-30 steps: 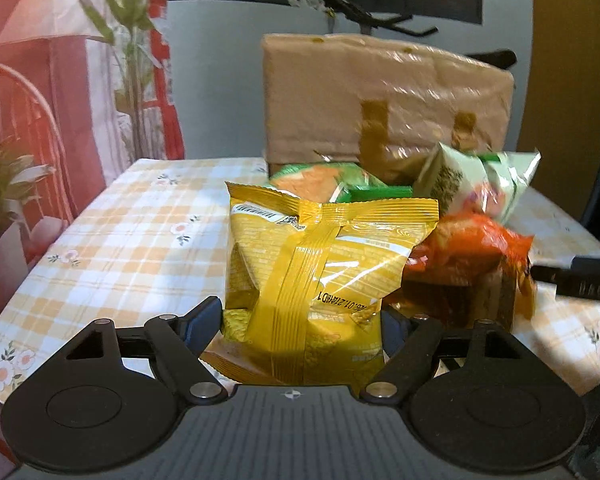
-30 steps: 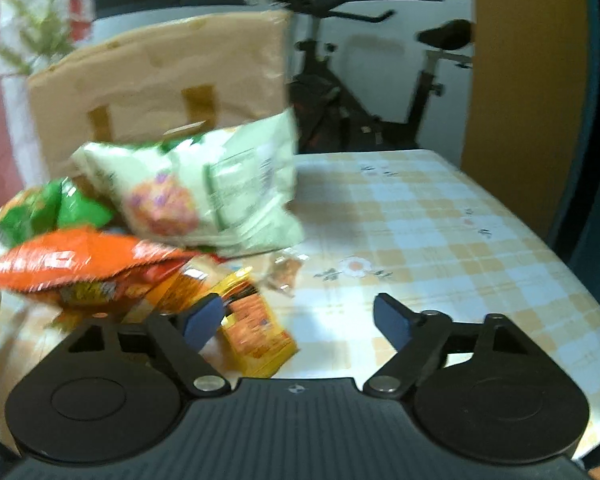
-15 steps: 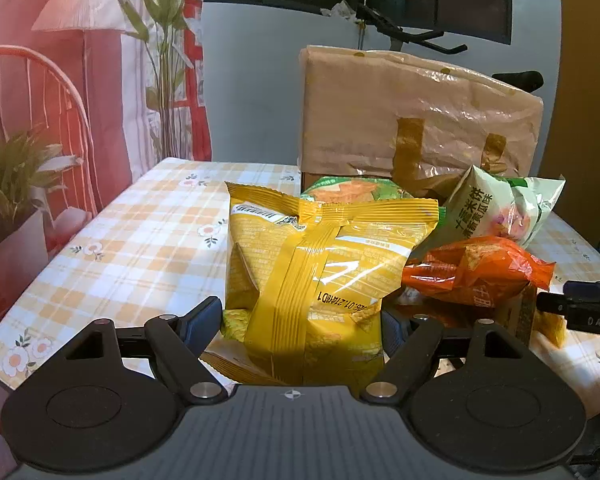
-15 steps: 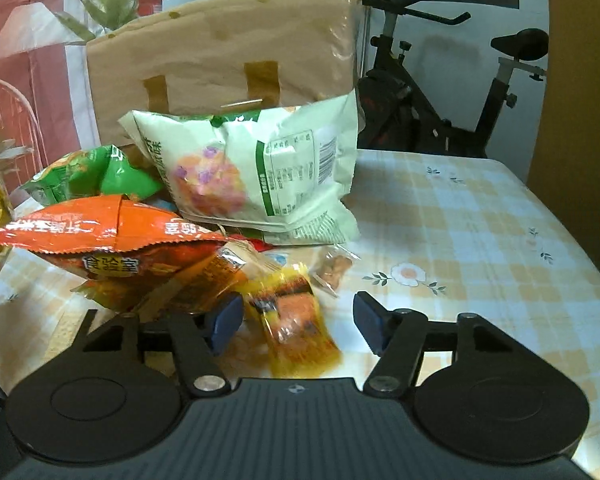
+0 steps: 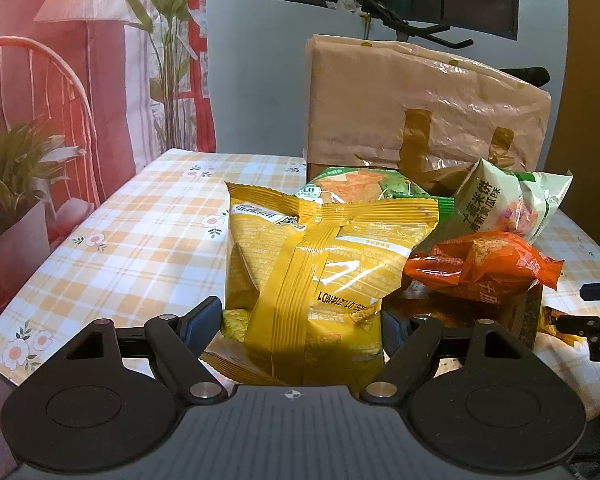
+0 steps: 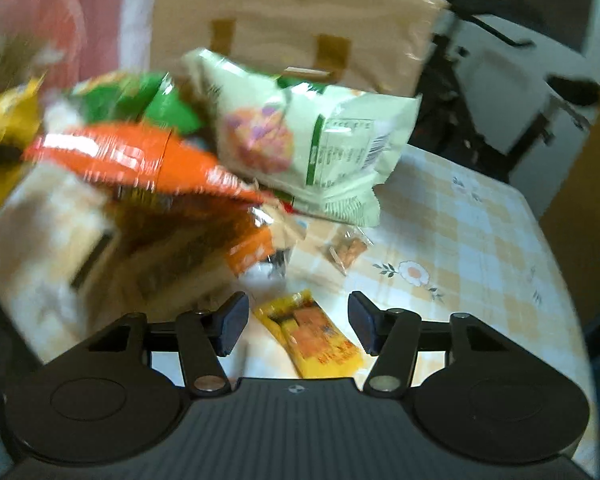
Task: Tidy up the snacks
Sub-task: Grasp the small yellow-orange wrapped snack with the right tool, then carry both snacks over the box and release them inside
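We hold the yellow snack bag [image 5: 312,280] upright between the left gripper [image 5: 302,322] fingers at lower centre, probably to carry it to the brown bag [image 5: 424,108] behind, while the right gripper [image 6: 298,322] fingers stand open around a small yellow packet [image 6: 312,334] on the counter [image 6: 480,232], ready to close on it.

Left wrist view: low over the near table edge [image 5: 112,248], level, facing the brown paper bag [image 5: 424,108] at the far side; yellow snack bag [image 5: 316,276] very close, filling centre.
Right wrist view: higher, tilted down at the tablecloth, rolled, motion-blurred at left; small yellow packet [image 6: 312,336] nearest.
Shared: orange bag [image 5: 484,264] [image 6: 140,160], pale green bag [image 5: 508,204] [image 6: 312,148], paper bag [image 6: 292,20].
Offset: right wrist view looks in from the pile's right side.
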